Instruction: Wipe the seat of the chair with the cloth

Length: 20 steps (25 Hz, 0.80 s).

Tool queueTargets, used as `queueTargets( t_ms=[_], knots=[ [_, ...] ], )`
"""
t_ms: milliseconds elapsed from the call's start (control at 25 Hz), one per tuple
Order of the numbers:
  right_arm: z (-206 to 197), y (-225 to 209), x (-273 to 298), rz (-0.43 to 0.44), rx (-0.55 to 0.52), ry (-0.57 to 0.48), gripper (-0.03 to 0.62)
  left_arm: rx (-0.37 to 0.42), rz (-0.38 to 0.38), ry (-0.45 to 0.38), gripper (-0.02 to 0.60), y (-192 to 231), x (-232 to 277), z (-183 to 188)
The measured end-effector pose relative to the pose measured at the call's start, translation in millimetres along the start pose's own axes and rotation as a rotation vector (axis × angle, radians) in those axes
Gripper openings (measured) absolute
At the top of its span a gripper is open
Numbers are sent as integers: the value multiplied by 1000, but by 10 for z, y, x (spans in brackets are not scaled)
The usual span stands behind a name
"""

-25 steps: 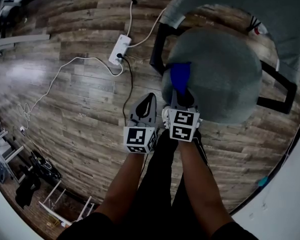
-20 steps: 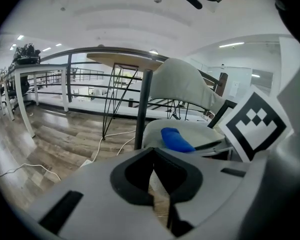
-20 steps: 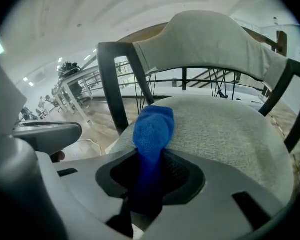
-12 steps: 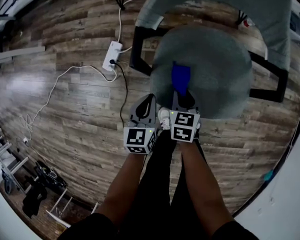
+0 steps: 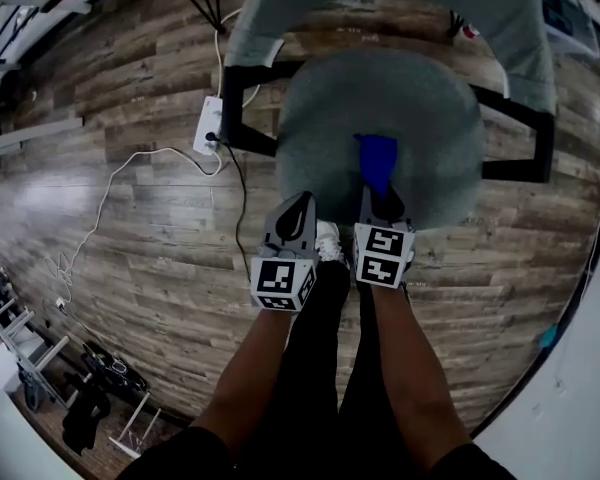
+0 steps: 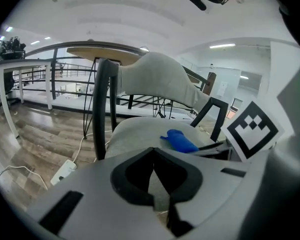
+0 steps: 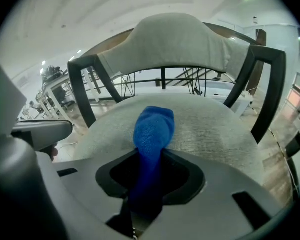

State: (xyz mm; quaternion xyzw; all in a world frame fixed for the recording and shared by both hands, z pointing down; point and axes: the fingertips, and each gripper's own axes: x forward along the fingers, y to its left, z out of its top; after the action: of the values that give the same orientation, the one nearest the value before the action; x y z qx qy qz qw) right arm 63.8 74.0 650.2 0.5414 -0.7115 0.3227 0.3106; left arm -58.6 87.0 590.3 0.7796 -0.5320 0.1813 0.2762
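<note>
1. Here the right gripper (image 7: 145, 186) pinches the blue cloth (image 7: 153, 126), which lies on the chair seat (image 7: 215, 129) near its front edge.
2. The left gripper (image 6: 154, 184), jaws pressed together, hangs beside that edge.

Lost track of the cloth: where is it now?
In the head view, the blue cloth rests on the grey chair seat near its front edge, clamped in the right gripper.
</note>
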Motion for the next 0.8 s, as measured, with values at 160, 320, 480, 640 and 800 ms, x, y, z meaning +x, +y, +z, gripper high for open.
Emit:
queueTargets(
  t_ms=[160,320,480,640,800],
  knots=[
    [-50,-268,-92,-42,4,-2,121,29,-35,6,2,-126,55,13],
    [-102,-572,-178,-85,-7,-6,121,43,-57,13,2,-238,99,24],
    [-161,-900,-263,-131,-9,-9,121,52,-81,23,2,-368,140,-14],
    [-203,-1169,-337,-172,-14,-13,121,62,-101,35,2,-459,150,-35],
    [-249,-1397,-409,-218,-34,-13,121,52,-120,33,2,-536,155,-6]
  ],
)
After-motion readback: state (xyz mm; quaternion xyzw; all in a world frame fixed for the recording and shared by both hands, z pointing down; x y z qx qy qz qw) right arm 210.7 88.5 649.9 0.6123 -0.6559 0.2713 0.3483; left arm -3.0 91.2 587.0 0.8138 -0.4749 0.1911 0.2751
